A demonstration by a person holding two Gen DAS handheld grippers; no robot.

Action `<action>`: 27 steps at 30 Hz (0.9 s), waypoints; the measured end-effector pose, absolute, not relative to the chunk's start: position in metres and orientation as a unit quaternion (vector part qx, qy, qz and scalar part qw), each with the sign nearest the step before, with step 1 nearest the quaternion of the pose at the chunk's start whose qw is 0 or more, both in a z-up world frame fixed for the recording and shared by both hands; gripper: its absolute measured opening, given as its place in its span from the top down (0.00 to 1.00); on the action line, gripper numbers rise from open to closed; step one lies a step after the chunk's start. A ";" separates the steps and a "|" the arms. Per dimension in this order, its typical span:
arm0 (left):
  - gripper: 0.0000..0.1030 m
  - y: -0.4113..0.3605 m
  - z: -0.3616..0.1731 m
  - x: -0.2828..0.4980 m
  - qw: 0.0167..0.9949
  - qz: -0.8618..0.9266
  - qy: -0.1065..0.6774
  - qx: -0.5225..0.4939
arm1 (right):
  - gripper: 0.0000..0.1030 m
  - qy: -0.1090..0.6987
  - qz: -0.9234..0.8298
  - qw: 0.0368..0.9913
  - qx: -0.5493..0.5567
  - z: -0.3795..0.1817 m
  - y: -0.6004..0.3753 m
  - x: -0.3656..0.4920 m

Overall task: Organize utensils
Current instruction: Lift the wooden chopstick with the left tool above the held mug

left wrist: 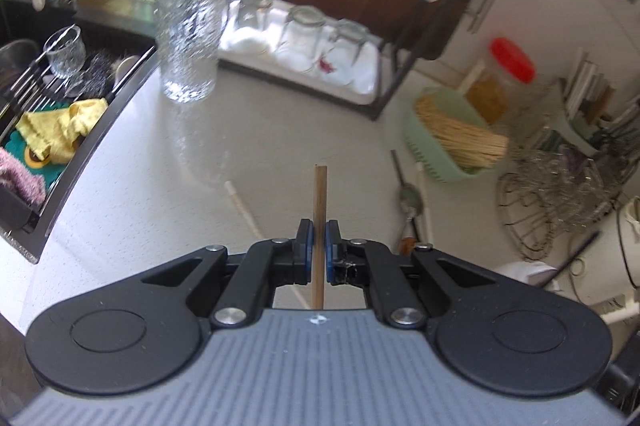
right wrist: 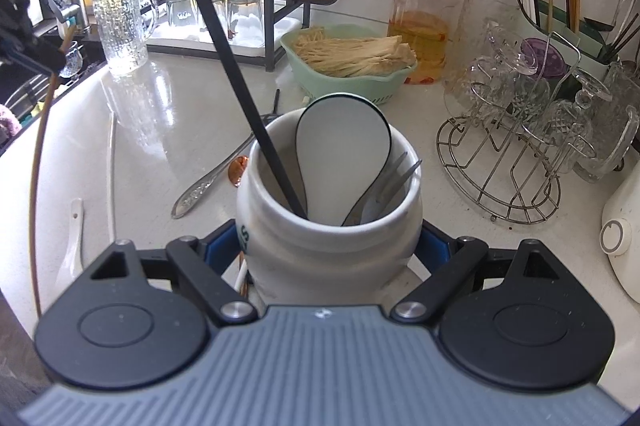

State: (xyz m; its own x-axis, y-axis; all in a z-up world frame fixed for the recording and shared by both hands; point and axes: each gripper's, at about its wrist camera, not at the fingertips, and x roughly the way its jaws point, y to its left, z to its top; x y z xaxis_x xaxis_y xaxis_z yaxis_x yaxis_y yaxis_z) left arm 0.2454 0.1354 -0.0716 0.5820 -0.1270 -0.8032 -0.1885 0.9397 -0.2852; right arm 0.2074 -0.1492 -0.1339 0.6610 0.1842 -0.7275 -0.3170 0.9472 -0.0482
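Note:
In the left wrist view my left gripper point(left wrist: 319, 246) is shut on a thin wooden chopstick point(left wrist: 320, 194), which sticks out past the blue pads above the counter. From the right wrist view that gripper point(right wrist: 24, 54) shows at the far left, the wooden chopstick point(right wrist: 40, 186) hanging below it. My right gripper point(right wrist: 328, 242) is closed around a white ceramic jar point(right wrist: 276, 194), a pad pressing on each side. Standing in the jar are a black chopstick point(right wrist: 232, 66), a white ladle point(right wrist: 344, 146) and a fork point(right wrist: 394, 176). A silver spoon point(right wrist: 208, 178), a white spoon point(right wrist: 74, 246) and a white chopstick point(right wrist: 112, 186) lie on the counter.
A textured glass mug point(right wrist: 120, 26) stands near the sink point(left wrist: 52, 114). A tray of upturned glasses point(left wrist: 304, 42) sits behind it. A green basket of sticks point(right wrist: 348, 58), a red-lidded jar point(right wrist: 424, 22), a wire glass rack point(right wrist: 516, 162) and a utensil holder point(right wrist: 560, 26) fill the right.

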 end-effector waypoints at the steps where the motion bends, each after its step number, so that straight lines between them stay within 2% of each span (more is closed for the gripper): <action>1: 0.93 0.133 -0.068 0.244 0.875 0.013 0.453 -0.171 | 0.11 0.388 0.139 0.907 -0.086 -0.134 -0.149 0.207; 10: 0.93 0.118 -0.029 0.231 0.893 -0.022 0.416 -0.172 | 0.11 0.385 0.141 0.908 -0.087 -0.134 -0.150 0.206; 27: 0.93 0.079 0.090 0.234 0.932 -0.103 0.311 -0.156 | 0.11 0.386 0.135 0.909 -0.084 -0.134 -0.149 0.206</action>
State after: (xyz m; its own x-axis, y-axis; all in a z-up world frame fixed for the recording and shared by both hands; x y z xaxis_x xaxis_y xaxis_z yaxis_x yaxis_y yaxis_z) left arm 0.2343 0.0786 0.0897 0.7856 -0.2895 -0.5468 0.0955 0.9299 -0.3552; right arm 0.2061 -0.1488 -0.1341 0.6650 0.1808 -0.7246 -0.3103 0.9494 -0.0479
